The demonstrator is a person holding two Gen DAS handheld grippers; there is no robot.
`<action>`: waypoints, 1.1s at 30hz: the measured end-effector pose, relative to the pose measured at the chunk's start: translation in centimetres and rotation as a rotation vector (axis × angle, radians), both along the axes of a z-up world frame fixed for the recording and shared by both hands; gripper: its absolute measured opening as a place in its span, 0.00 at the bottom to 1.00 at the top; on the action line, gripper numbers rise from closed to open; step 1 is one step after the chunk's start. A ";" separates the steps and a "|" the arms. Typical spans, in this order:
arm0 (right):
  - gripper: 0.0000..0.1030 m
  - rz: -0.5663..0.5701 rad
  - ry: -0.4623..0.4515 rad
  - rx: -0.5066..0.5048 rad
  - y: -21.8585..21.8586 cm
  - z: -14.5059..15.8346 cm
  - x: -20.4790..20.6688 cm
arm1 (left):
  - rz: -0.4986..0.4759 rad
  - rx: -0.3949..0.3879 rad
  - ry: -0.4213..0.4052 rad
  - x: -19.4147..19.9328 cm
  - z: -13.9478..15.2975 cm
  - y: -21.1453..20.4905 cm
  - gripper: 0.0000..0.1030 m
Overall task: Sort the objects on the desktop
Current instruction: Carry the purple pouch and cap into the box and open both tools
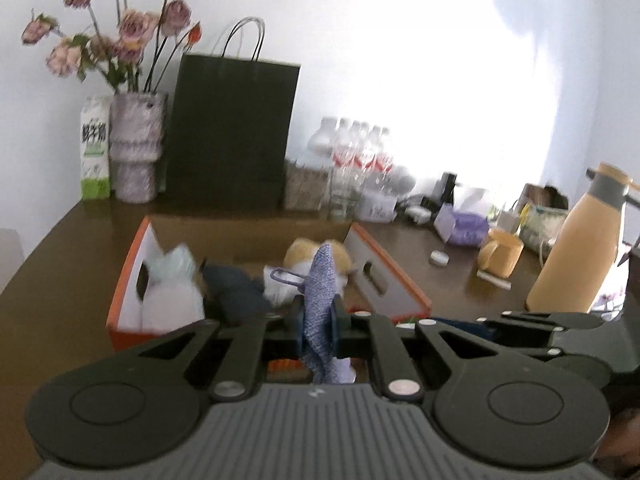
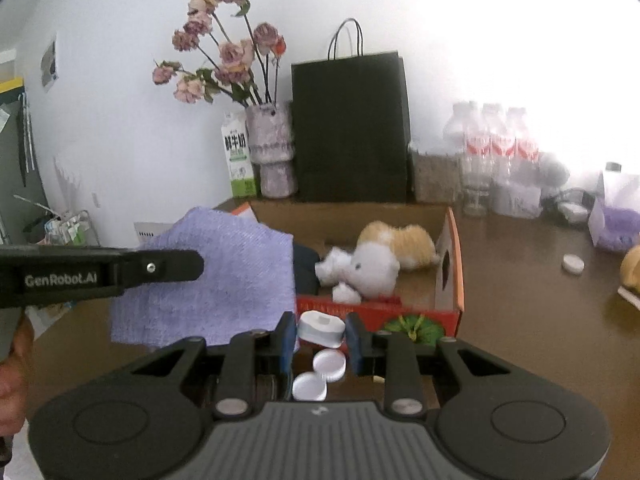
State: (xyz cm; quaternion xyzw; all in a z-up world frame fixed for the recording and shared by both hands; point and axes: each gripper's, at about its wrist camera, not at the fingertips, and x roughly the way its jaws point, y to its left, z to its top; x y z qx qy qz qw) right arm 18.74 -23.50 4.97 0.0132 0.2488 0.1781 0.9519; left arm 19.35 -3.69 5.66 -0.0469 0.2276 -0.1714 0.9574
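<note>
Lilac cloth (image 1: 319, 308) is pinched in the left gripper (image 1: 319, 320); the right gripper (image 2: 321, 338) clamps a white cap (image 2: 321, 328). Both hover at lower centre, before the half-filled cardboard box (image 2: 450, 280); worktop (image 2: 520, 300) clutter remains.

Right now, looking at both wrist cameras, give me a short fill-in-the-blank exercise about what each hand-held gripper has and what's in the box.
1. The left hand-held gripper is shut on a purple ____.
2. Between the fingers of the right hand-held gripper sits a small ____ container.
3. The plush toy lies inside the orange-edged ____.
4. The flowers stand in a vase beside a tall ____ paper bag.

Missing words: cloth; white; box; black
</note>
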 end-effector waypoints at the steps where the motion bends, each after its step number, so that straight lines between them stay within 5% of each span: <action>1: 0.25 0.001 -0.006 0.001 0.1 0.3 0.3 | -0.003 -0.003 -0.011 0.3 0.3 -0.1 0.12; 11: 0.25 -0.014 -0.051 0.018 0.9 1.9 6.2 | 0.006 -0.142 -0.038 6.4 2.1 1.2 0.12; 19: 0.25 -0.028 -0.031 0.005 2.9 0.9 12.6 | 0.063 -0.244 0.041 12.6 -0.5 3.9 0.12; 33: 0.25 0.007 0.084 -0.054 6.4 -3.9 19.3 | 0.157 -0.104 0.175 17.4 -5.9 5.8 0.12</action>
